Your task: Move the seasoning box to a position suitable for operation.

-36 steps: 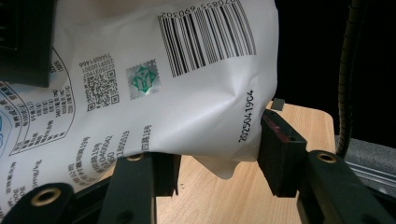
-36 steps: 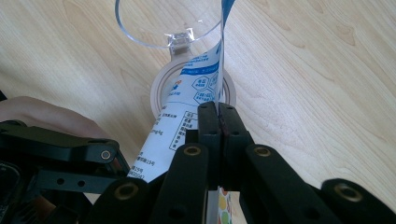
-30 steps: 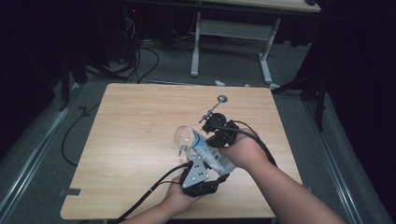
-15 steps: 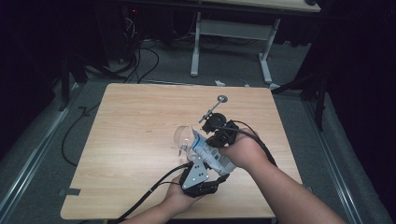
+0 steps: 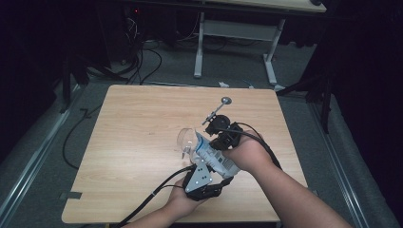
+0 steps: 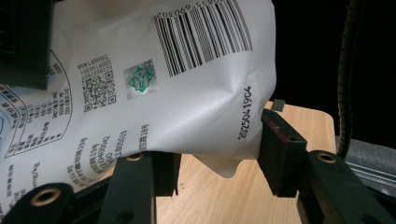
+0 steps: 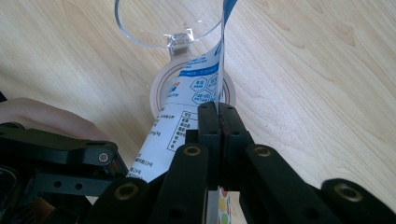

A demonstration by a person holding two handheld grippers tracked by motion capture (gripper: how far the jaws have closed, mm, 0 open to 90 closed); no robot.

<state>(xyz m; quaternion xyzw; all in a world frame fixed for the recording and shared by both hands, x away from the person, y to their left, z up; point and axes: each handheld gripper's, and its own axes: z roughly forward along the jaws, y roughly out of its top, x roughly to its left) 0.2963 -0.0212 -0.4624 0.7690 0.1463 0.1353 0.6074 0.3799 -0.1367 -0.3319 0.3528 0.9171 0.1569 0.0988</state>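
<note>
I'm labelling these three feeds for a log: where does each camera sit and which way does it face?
High view: above the person's side, looking forward and down at the table; forearms and both claws show.
Left gripper view: rides the left claw, facing the white pouch.
Right gripper view: rides the right claw, looking down at the clear cup.
Shared: the pouch.

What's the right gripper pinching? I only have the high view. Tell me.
Observer: The right gripper has its jaws shut flat on the thin edge of the white printed pouch.
Operator: Now report the left gripper.
Observer: The left gripper has its jaws on either side of the pouch's lower corner, beside a barcode and a printed date code.
Operator: Say what sits under the pouch.
Observer: A clear plastic cup, with the pouch's far end reaching toward its rim, over the wooden table.
</note>
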